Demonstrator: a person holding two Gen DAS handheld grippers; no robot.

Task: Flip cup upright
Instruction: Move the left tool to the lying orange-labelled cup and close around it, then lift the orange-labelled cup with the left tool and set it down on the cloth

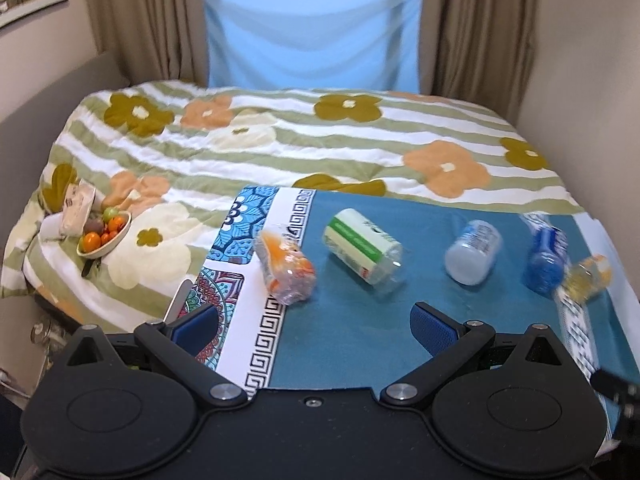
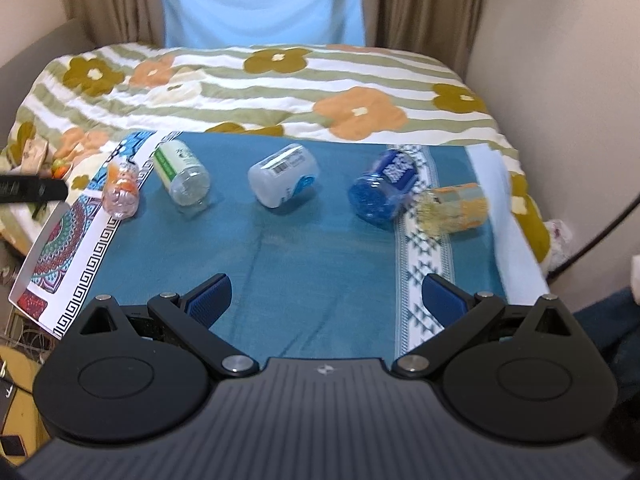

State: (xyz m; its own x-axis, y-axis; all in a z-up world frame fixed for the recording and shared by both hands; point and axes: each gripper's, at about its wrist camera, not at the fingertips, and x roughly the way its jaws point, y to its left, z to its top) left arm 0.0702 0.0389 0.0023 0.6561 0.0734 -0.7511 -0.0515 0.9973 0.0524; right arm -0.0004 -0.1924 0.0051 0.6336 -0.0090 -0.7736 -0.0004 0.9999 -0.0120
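Several plastic cups lie on their sides in a row on a teal cloth (image 1: 352, 332) (image 2: 304, 248) spread on the bed. From left: an orange cup (image 1: 286, 270) (image 2: 120, 192), a green-and-white cup (image 1: 362, 250) (image 2: 182, 176), a pale blue cup (image 1: 472, 258) (image 2: 282, 180), a dark blue cup (image 1: 546, 260) (image 2: 382, 188), and a yellow cup (image 1: 588, 280) (image 2: 454, 210). My left gripper (image 1: 320, 330) is open, hanging short of the orange and green cups. My right gripper (image 2: 326, 298) is open too, short of the pale blue and dark blue cups. Neither holds anything.
A flowered striped quilt (image 1: 304, 140) covers the bed behind the cloth. A bowl of fruit (image 1: 104, 234) and a packet sit at the bed's left edge. Walls and curtains close in at both sides. The left gripper's body (image 2: 32, 192) juts into the right wrist view.
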